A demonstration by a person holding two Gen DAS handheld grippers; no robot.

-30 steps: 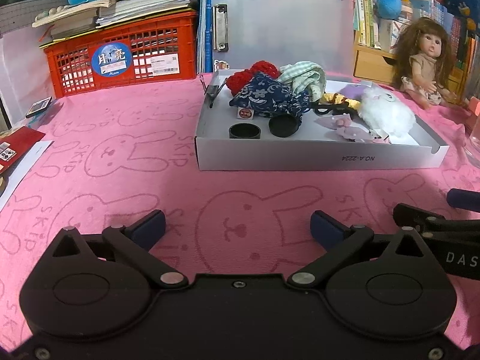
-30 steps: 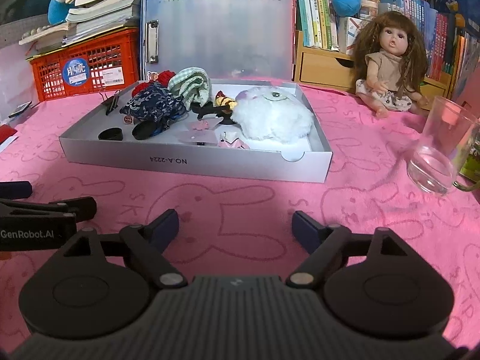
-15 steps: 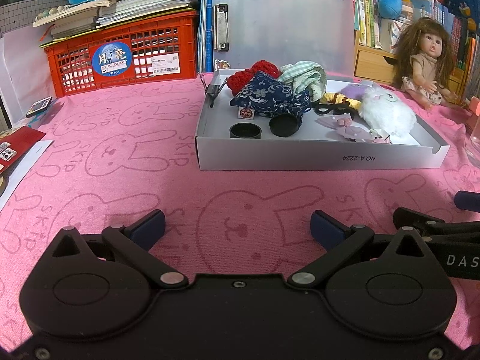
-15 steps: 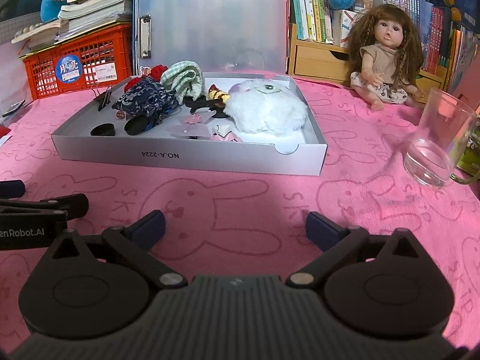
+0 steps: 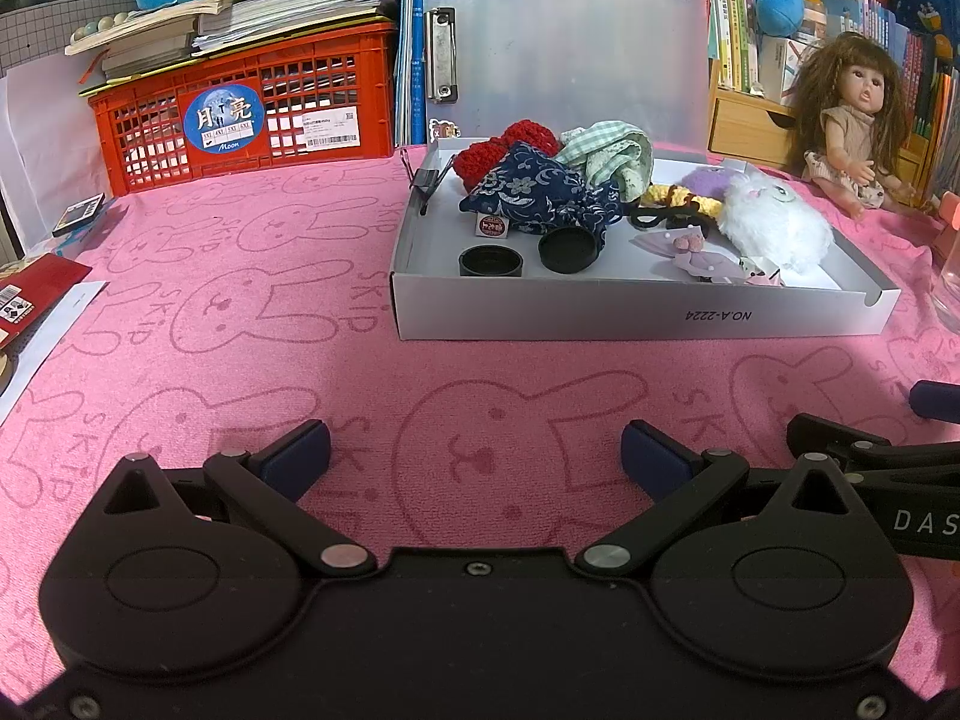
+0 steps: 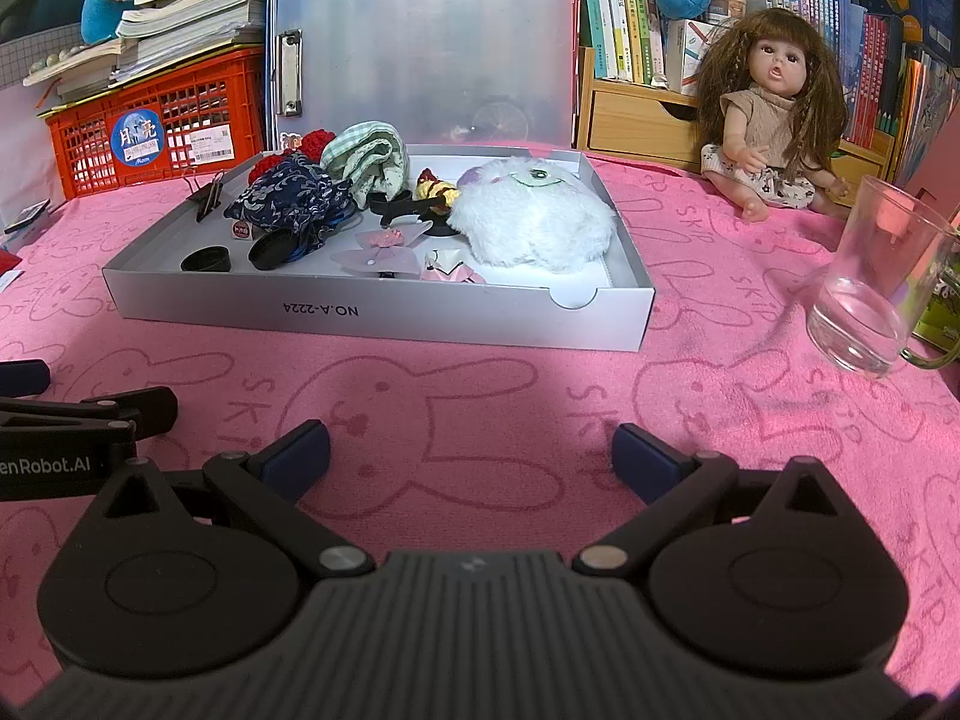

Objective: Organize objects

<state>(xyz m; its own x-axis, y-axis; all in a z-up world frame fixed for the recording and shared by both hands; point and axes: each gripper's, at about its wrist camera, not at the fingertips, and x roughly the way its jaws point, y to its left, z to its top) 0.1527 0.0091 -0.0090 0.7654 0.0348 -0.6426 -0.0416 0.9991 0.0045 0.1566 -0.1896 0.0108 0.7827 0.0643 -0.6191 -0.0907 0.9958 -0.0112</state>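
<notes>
Since a second ago the right gripper (image 6: 470, 459) has spread its jaws from partly open to full width; the left one has not changed.

Left wrist view: left gripper (image 5: 476, 459) hangs over the pink bunny-print cloth (image 5: 240, 324), jaws spread wide, nothing between the blue pads. Ahead sits the shallow white box (image 5: 636, 315), marked NO.A-2224 on its near wall. Inside: two black caps (image 5: 491, 261) near the front left, a navy floral pouch (image 5: 531, 195) behind them, a red crochet piece (image 5: 480, 159), a green checked cloth (image 5: 612, 150), a white plush toy (image 5: 774, 222) at the right. A binder clip (image 5: 423, 180) grips the box's left rim. Red crate (image 5: 240, 114) with stacked books behind at left; doll (image 5: 852, 126) seated at far right. Part of the right gripper shows at the right edge.

Right wrist view: right gripper is low over the cloth, jaws fully apart, empty. Same box straight ahead, plush toy nearest the right wall, pink hair bows (image 6: 384, 252) in the middle front. A clear glass mug (image 6: 876, 288) stands well right of the box, near the doll. Frosted clipboard (image 6: 426, 60) stands upright behind the box. The left gripper's finger shows at the left edge.
</notes>
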